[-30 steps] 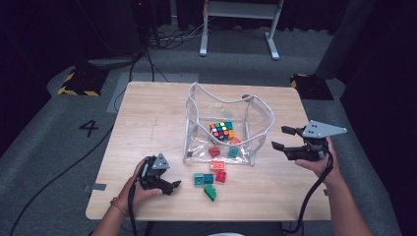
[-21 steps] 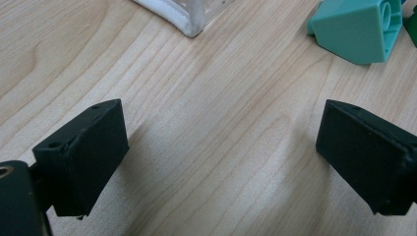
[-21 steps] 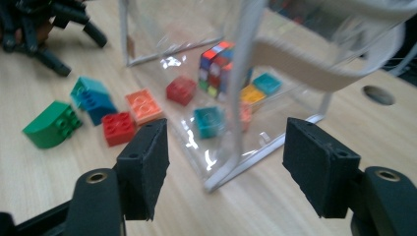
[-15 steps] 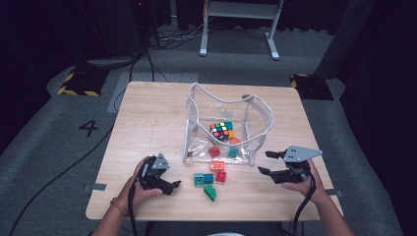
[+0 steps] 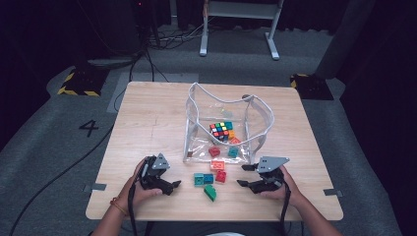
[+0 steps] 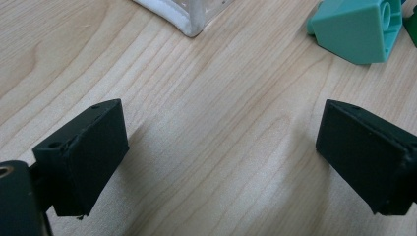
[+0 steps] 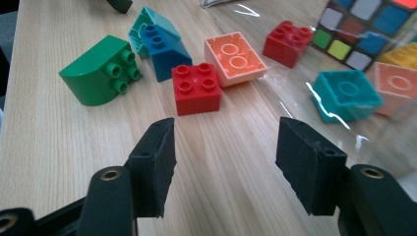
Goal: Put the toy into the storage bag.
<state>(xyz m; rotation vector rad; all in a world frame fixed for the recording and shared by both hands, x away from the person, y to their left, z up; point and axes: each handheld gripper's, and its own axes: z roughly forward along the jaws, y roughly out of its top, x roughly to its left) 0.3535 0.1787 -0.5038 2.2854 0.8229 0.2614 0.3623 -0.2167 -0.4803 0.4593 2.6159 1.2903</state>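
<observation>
Right claw, half open and closing on nothing, faces a square four-studded red brick.

Left gripper view: the teal brick is cut off at the top and right edges, and of the clear bag just a white-trimmed corner enters at the top edge. Right gripper view: the puzzle cube is cropped by the top and right edges and sits behind glare on the bag's plastic. High view: brick studs too small to make out; both forearms leave the bottom edge.
</observation>
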